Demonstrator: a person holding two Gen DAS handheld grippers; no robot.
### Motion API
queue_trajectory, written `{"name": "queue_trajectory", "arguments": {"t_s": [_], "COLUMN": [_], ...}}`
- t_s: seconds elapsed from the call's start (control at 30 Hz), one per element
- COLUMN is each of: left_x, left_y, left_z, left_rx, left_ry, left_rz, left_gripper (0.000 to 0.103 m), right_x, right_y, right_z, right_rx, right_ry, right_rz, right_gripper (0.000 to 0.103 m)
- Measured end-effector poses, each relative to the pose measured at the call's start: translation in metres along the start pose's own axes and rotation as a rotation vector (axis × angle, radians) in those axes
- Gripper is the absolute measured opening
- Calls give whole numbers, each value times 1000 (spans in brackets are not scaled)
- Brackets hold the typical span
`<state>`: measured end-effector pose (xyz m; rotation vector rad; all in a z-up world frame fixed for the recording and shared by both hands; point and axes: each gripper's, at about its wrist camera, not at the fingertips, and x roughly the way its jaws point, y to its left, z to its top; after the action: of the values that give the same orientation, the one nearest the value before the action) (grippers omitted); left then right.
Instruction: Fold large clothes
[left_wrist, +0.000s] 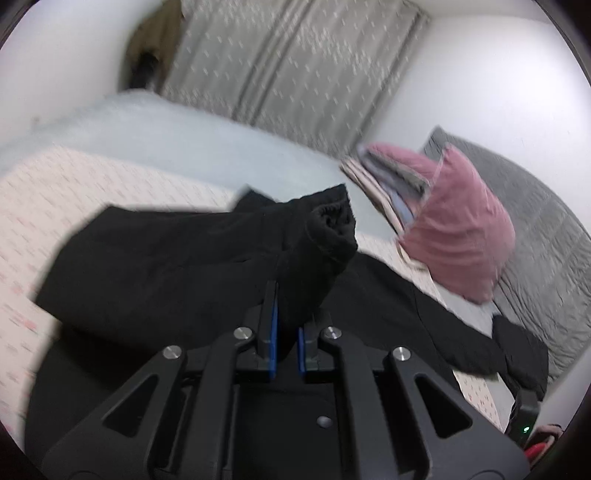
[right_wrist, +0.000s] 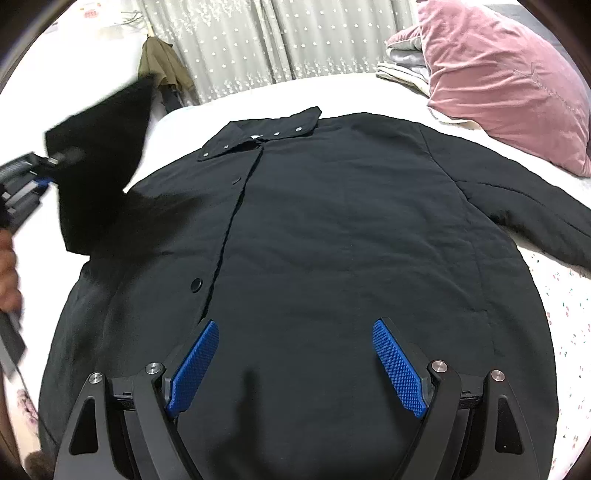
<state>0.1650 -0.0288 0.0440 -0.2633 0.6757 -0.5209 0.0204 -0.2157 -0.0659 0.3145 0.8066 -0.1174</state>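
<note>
Bed (right_wrist: 565, 317) with patterned sheet carries a black coat (right_wrist: 332, 240), spread flat, front up. Left gripper (left_wrist: 286, 314) is clamped on the coat's sleeve (left_wrist: 321, 236), raised at the left. Right gripper (right_wrist: 295, 365) hovers over the near hem, jaws wide, empty. Pink pillow (right_wrist: 506, 81) lies far right.

Coat (right_wrist: 314, 229): we see it flat on the bed (right_wrist: 565, 295).
Pillow (right_wrist: 509, 85): behind the coat, right.
Curtain (right_wrist: 236, 44): behind the bed.
Sleeve (right_wrist: 99, 158): lifted, left of the coat.
</note>
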Motion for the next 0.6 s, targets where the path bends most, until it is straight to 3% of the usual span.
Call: {"name": "queue_trajectory", "arguments": {"t_s": [0.07, 0.13, 0.2, 0.23, 0.3, 0.37, 0.47, 0.6], "left_x": [23, 48, 58, 56, 35, 13, -15, -45], "left_y": [-13, -28, -39, -39, -34, -22, 10, 79], "left_z": [-17, -33, -51, -55, -61, -59, -50, -40], "left_rx": [24, 102, 183, 207, 248, 248, 201, 96], "left_ry": [74, 215, 318, 337, 309, 249, 197, 134], "left_rz": [-53, -118, -107, -106, -111, -85, -8, 160], "left_gripper": [10, 13, 34, 40, 64, 76, 79, 79], "right_x": [0, 0, 0, 0, -1, 0, 5, 20], "right_y": [-3, -6, -11, -16, -23, -29, -35, -30], "right_z": [1, 2, 3, 3, 4, 5, 5, -1], "right_rx": [13, 30, 52, 70, 106, 143, 208, 273], "right_ry": [1, 1, 0, -1, 2, 6, 19, 29], "right_rz": [5, 12, 21, 29, 47, 75, 142, 265], "right_gripper": [87, 87, 87, 87, 87, 87, 87, 87]}}
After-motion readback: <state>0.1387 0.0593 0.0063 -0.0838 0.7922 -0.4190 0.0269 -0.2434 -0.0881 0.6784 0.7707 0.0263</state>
